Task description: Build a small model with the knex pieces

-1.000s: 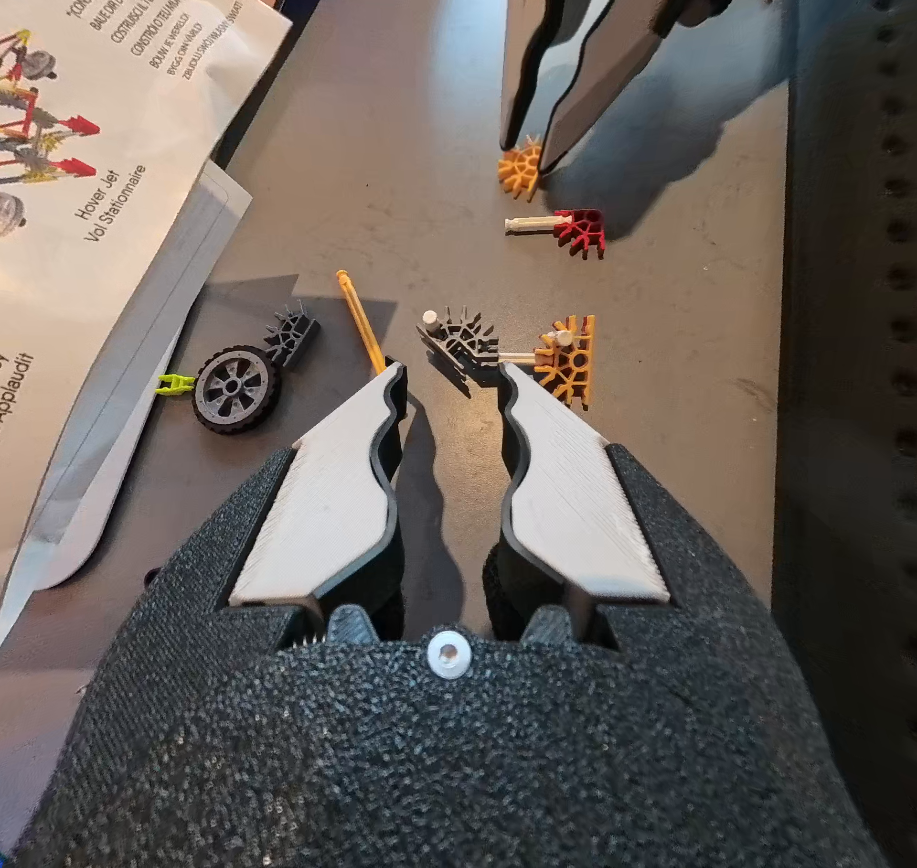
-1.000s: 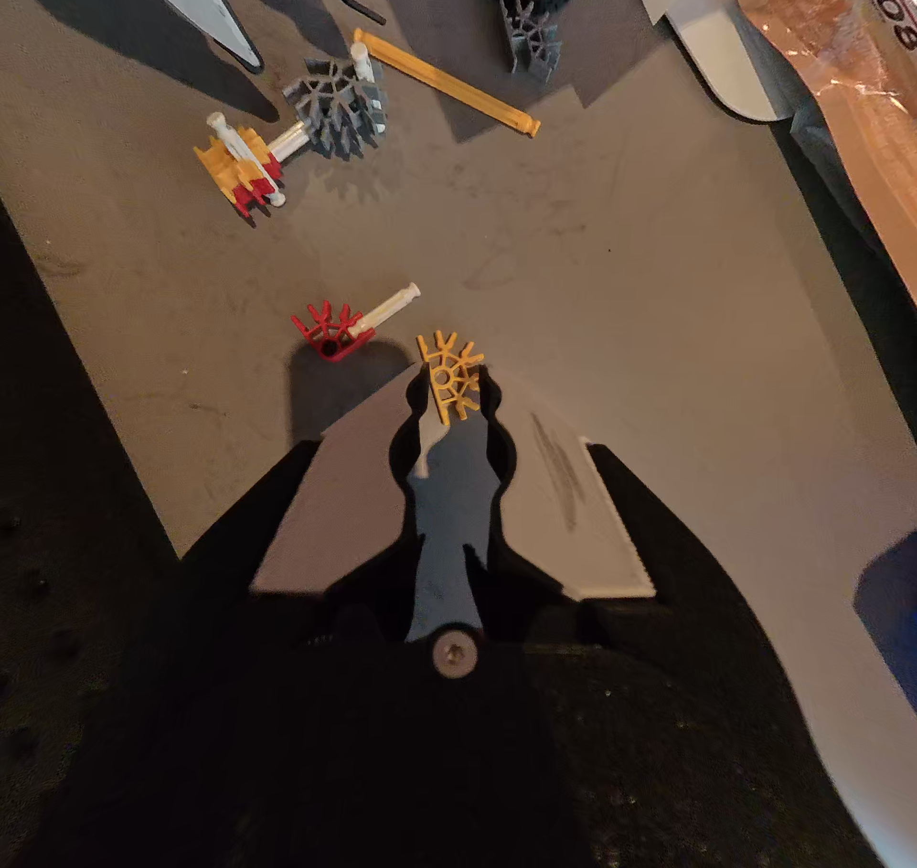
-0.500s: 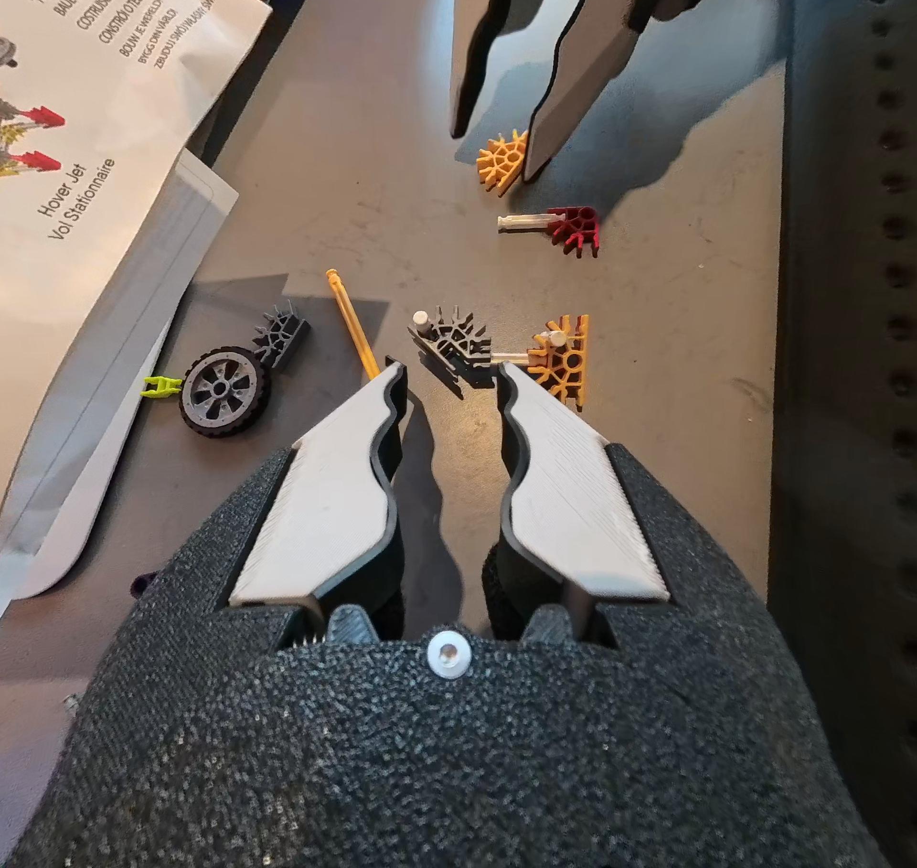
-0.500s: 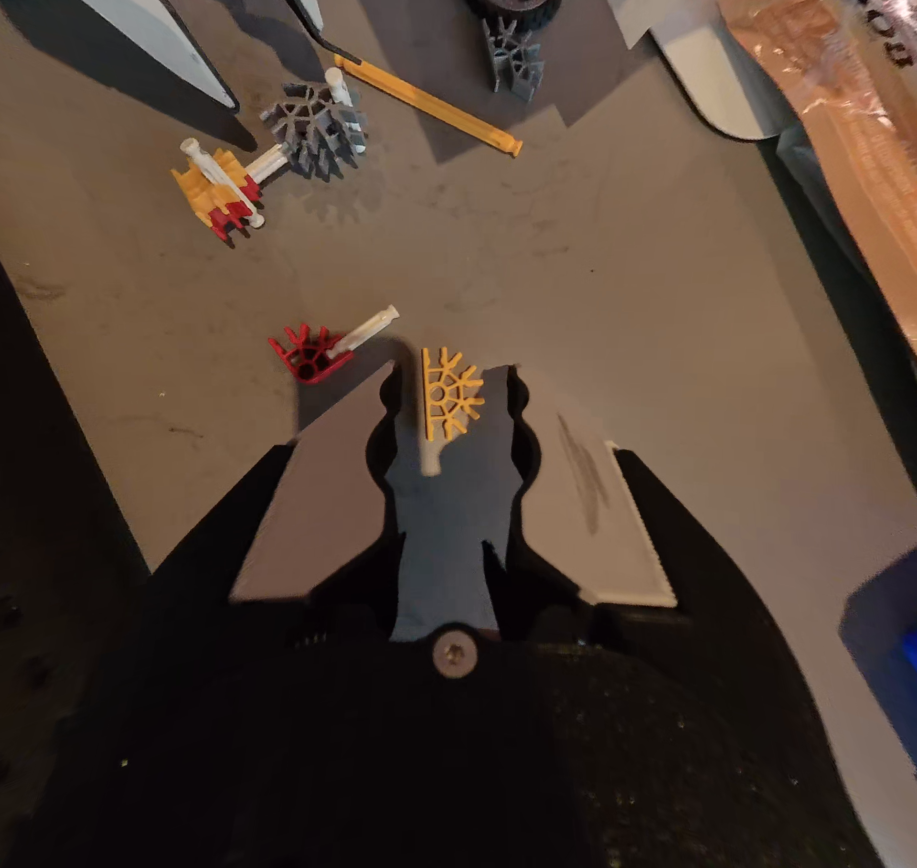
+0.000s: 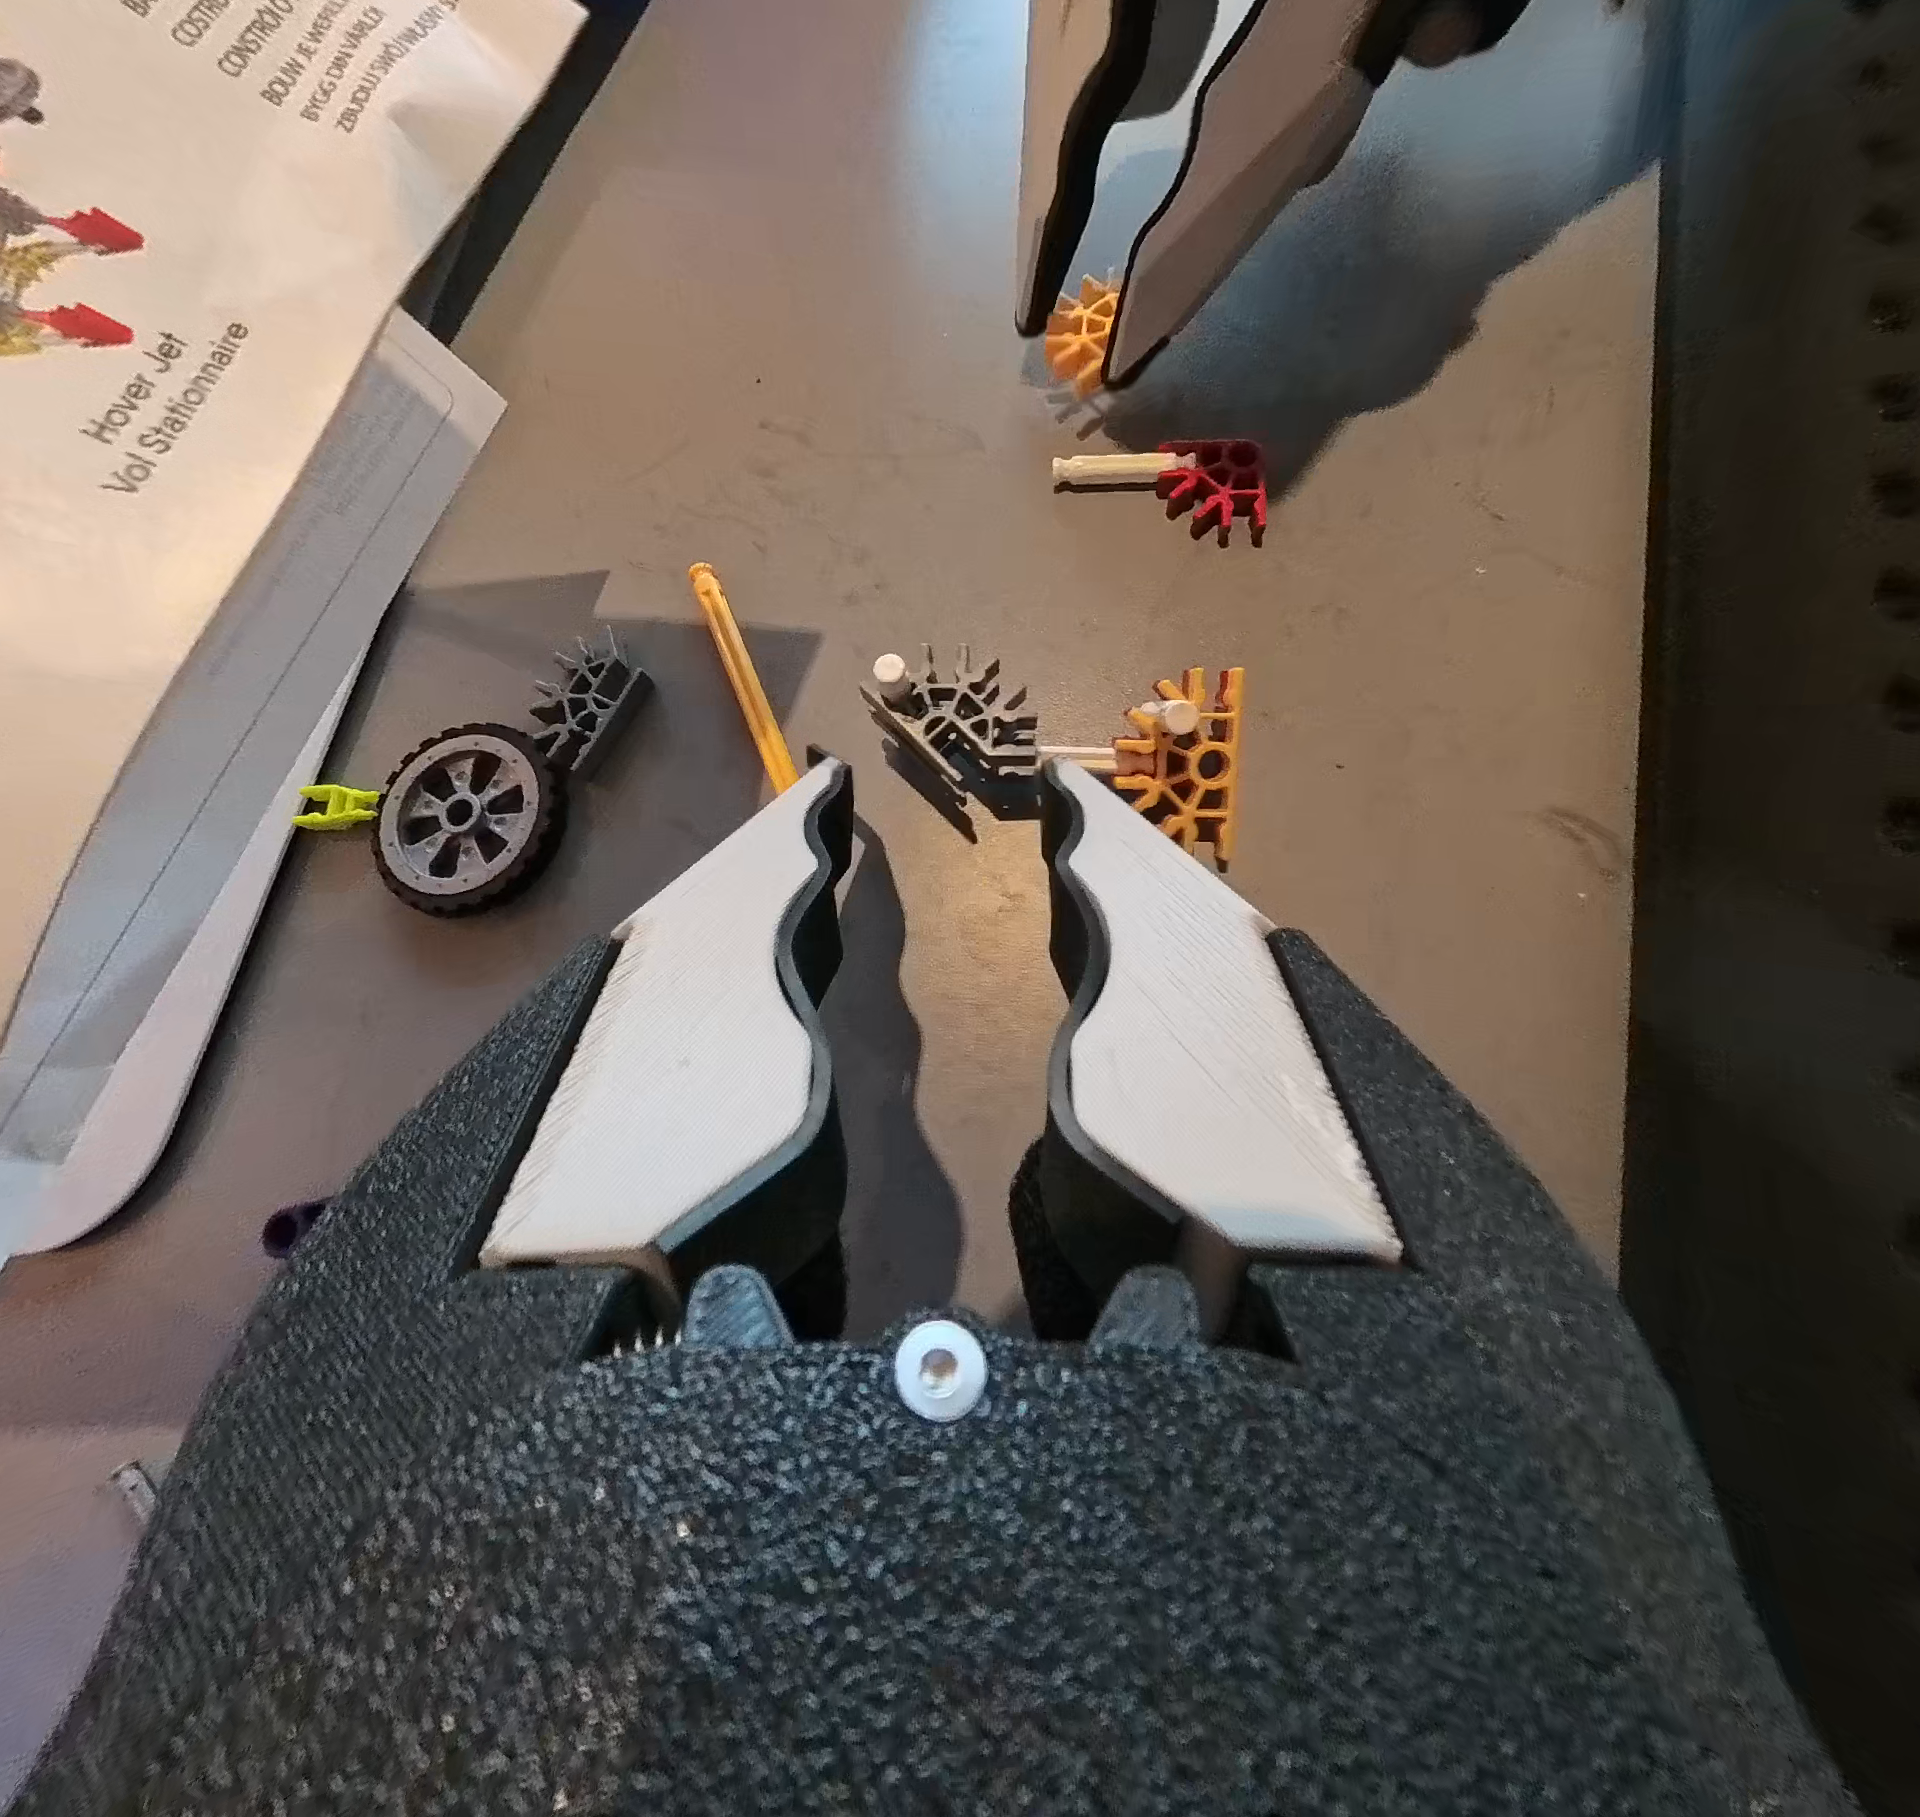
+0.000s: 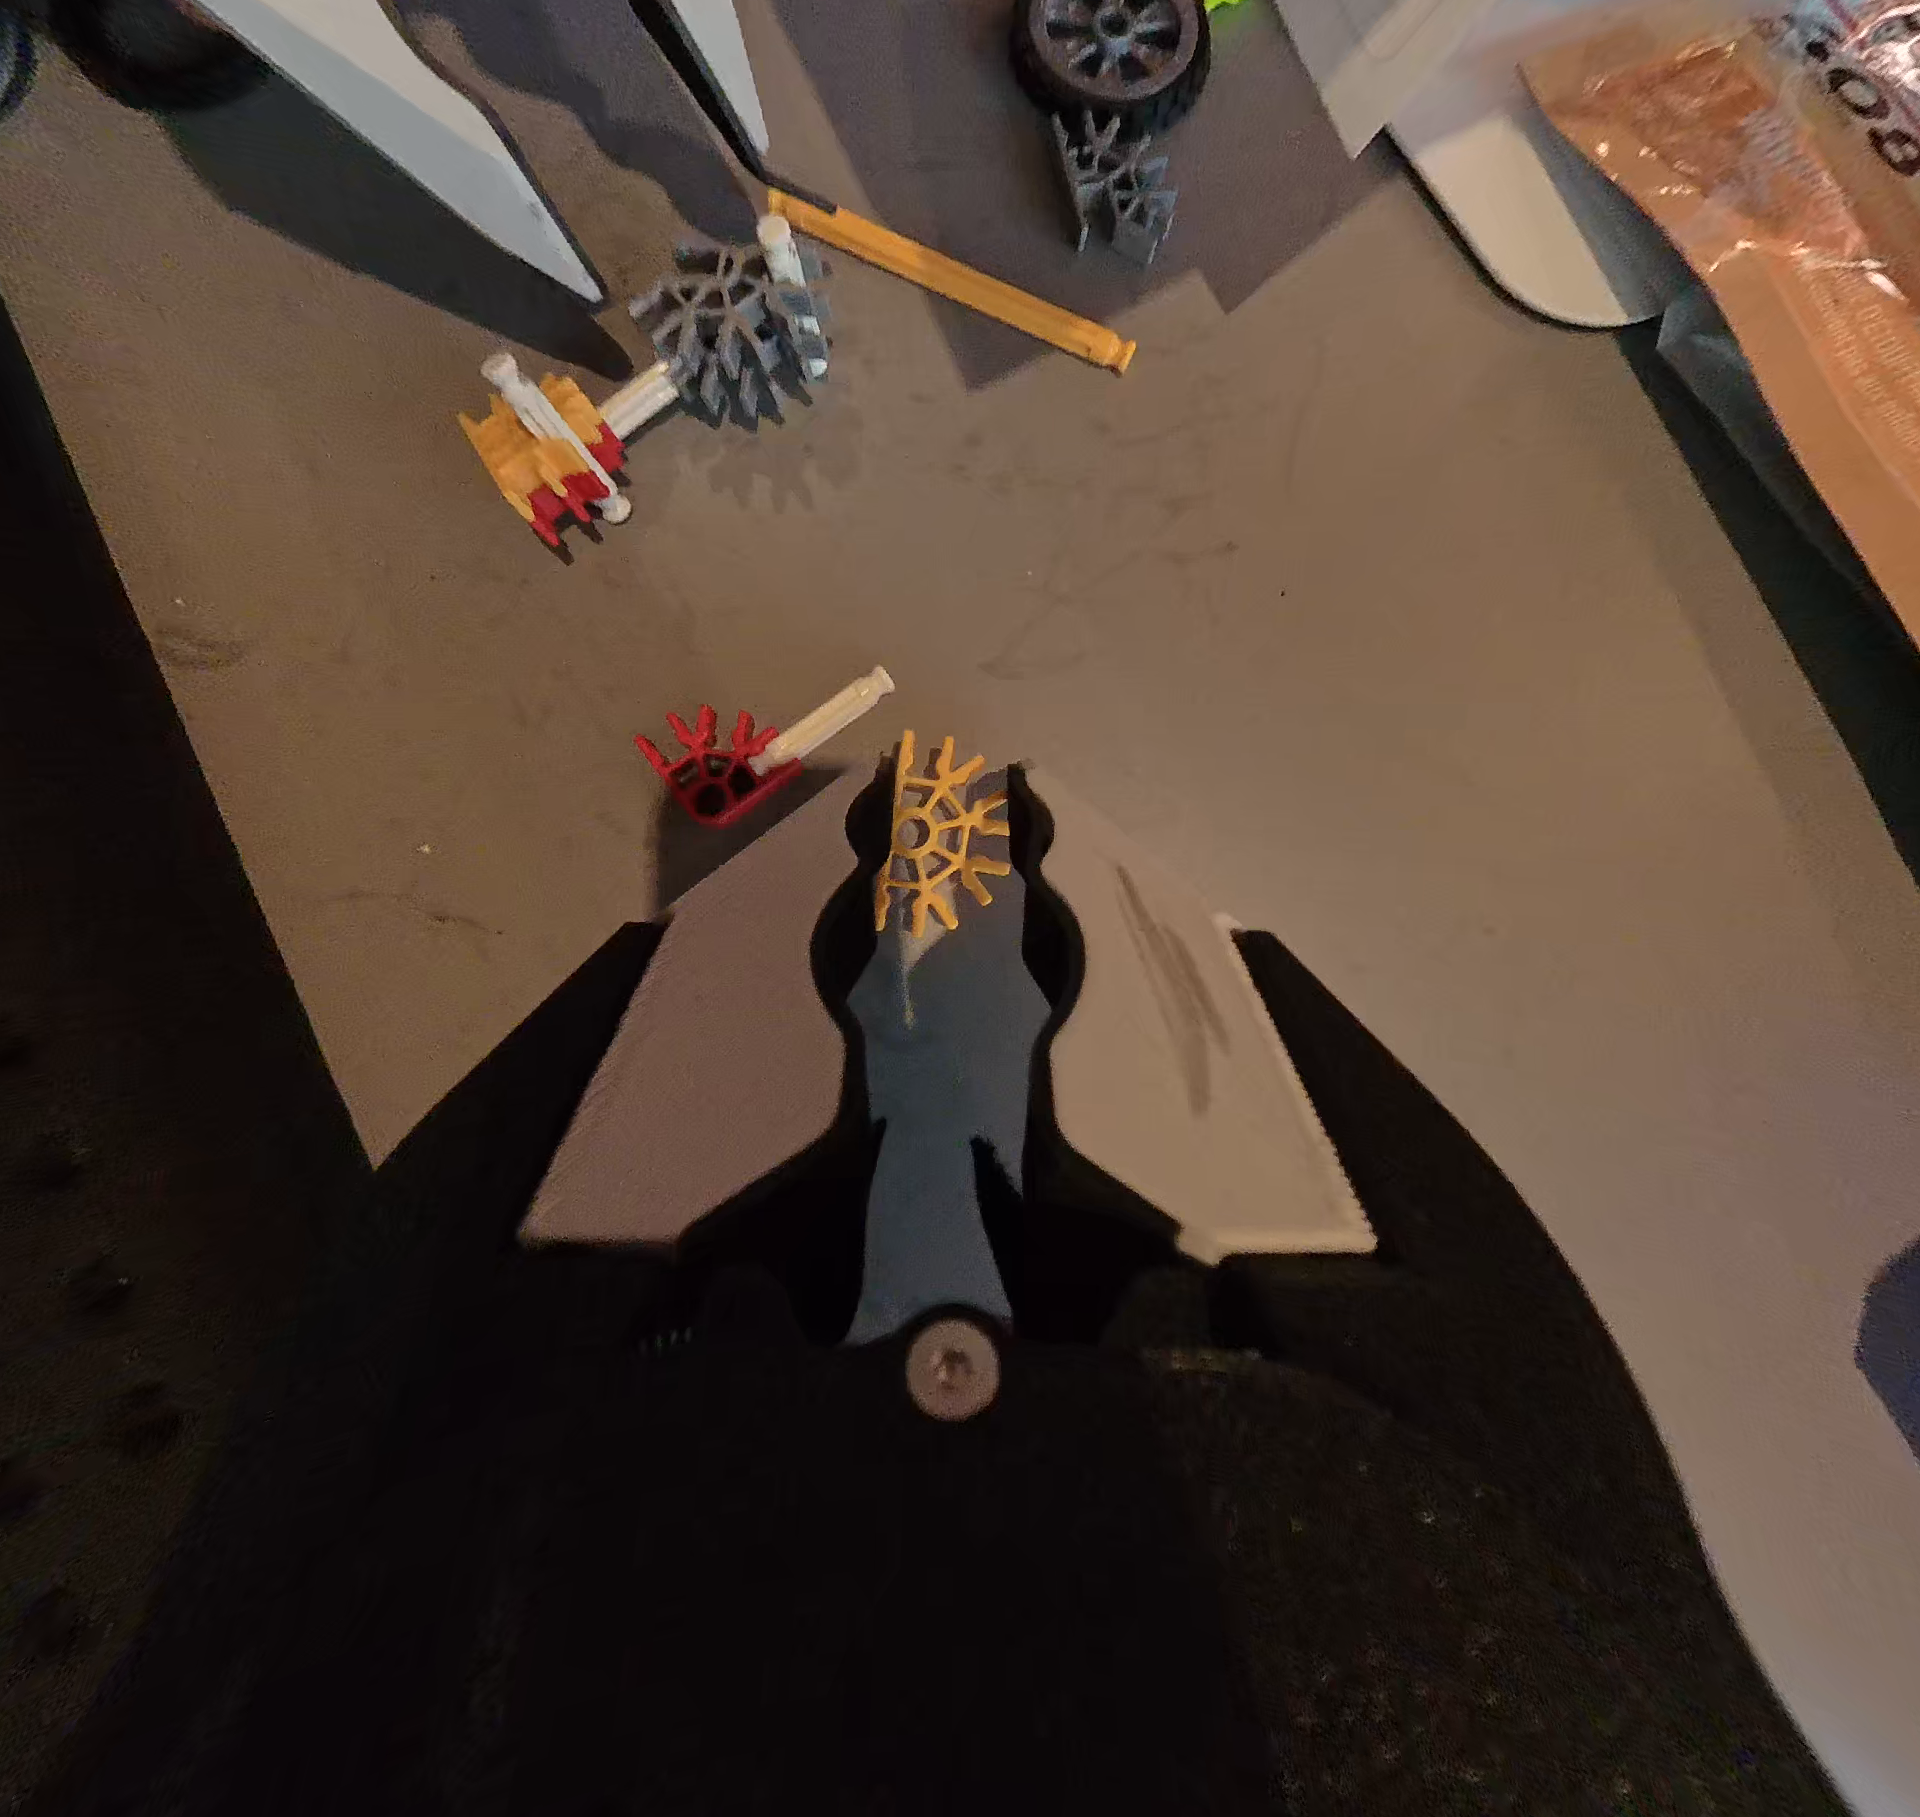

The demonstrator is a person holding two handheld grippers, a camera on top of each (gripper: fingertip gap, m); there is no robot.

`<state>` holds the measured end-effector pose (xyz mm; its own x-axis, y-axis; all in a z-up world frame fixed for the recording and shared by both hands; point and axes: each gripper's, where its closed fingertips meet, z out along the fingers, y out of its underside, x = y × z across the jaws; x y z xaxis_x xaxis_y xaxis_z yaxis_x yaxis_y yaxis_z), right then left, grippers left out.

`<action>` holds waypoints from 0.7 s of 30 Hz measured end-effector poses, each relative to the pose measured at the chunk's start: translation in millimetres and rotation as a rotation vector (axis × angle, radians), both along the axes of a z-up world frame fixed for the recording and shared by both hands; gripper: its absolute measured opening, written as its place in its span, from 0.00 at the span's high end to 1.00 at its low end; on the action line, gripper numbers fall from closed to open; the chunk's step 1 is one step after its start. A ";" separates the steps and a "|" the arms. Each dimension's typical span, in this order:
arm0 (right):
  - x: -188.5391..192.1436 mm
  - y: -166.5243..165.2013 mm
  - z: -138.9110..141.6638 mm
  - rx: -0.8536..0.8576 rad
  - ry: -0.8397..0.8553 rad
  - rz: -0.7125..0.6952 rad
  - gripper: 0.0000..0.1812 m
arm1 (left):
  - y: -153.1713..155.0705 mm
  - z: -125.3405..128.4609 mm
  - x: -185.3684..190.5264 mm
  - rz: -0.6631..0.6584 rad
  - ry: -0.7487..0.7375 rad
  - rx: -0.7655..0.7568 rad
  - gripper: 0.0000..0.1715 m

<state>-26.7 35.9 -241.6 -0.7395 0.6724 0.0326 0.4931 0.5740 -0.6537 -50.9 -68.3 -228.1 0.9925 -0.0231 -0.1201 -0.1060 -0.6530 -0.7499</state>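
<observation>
Yellow rod (image 5: pixel 743 676): near end hidden behind the left tongs' (image 5: pixel 943 796) left finger. In the right wrist view its far end sits under the same finger's tip.

Small assembly of grey and orange connectors (image 5: pixel 1070 744): lower edge of the orange piece covered by the left tongs' right fingertip.

Orange connector (image 6: pixel 940 837) between the right tongs' (image 6: pixel 935 780) fingers: from the left wrist view only a sliver shows.

Printed leaflet (image 5: pixel 208 209): cut off by the frame's top and left edges.

Purple piece (image 5: pixel 291 1227) beside the tongs' body: mostly hidden, kind unclear.

Clear wrapper (image 6: pixel 1766 209): runs off the right edge, blurred.
</observation>
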 end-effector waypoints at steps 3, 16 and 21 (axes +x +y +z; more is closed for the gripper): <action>-1.2 -3.9 9.5 -0.027 0.031 -0.001 0.88 | -0.3 0.7 -1.2 0.005 -0.008 0.007 0.80; -9.0 -43.1 37.9 -0.092 0.150 0.063 0.89 | 2.0 19.1 3.1 -0.021 -0.033 0.099 0.80; -8.1 -58.4 43.0 -0.105 0.181 0.109 0.89 | 2.5 28.7 7.6 -0.047 -0.036 0.142 0.80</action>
<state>-34.8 -22.4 -198.6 -0.7966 0.5952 0.1055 0.3011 0.5420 -0.7846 -43.3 -65.8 -199.4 0.9944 -0.0547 -0.0899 -0.1052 -0.5354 -0.8380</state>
